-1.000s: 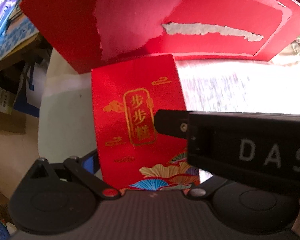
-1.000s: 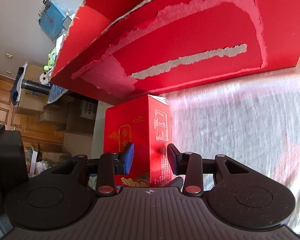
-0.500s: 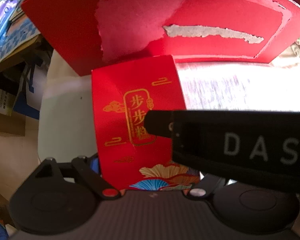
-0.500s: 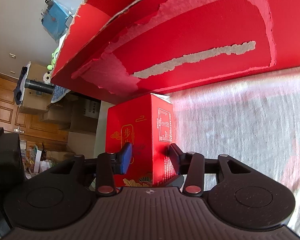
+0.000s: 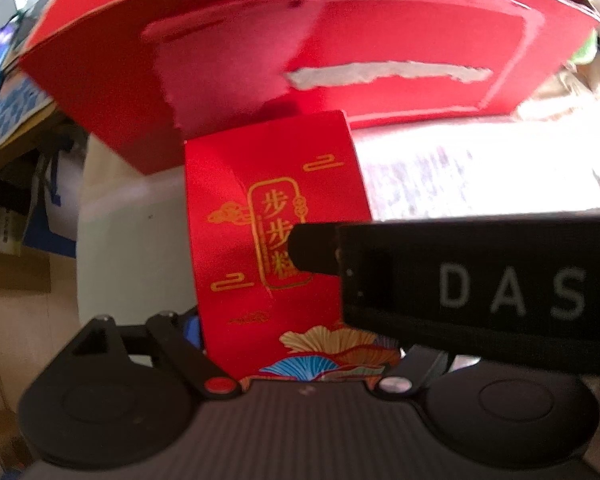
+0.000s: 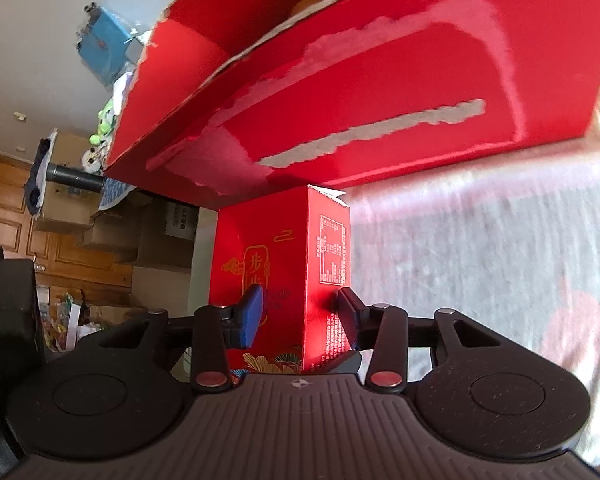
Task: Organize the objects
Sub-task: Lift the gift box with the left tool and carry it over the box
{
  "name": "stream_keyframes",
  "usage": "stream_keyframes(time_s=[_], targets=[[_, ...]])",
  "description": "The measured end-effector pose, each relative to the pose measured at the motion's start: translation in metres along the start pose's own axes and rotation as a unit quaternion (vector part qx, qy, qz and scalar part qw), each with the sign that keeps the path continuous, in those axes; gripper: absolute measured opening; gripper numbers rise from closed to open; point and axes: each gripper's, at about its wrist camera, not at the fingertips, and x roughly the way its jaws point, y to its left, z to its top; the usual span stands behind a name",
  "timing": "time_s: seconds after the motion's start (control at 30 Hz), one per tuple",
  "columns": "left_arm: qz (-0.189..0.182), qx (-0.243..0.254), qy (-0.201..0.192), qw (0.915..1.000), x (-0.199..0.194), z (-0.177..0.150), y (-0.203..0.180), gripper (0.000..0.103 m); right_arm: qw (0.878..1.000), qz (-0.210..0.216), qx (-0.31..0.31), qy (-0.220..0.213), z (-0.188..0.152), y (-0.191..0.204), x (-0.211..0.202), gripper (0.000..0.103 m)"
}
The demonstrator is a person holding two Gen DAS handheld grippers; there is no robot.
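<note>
Here both jaws clamp small red box (image 6: 284, 264) just beside big torn carton (image 6: 380, 92).

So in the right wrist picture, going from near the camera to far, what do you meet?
Right hand-held gripper closed on the small red carton → large red box with torn strips behind it → blue packet against the wall, far left.
</note>
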Motion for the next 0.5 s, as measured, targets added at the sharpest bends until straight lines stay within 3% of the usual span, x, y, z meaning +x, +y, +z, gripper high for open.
stream_keyframes(time_s=[0.3, 0.5], targets=[[-0.035, 0.091, 0.011, 0.9952, -0.005, 0.014, -0.043, 0.083, 0.997, -0.034, 0.071, -0.024, -0.004, -0.029, -0.031, 0.045], [-0.056, 0.173, 0.007, 0.9832, -0.010, 0.021, -0.086, 0.083, 0.987, -0.053, 0.137, -0.066, -0.014, -0.057, -0.064, 0.045]])
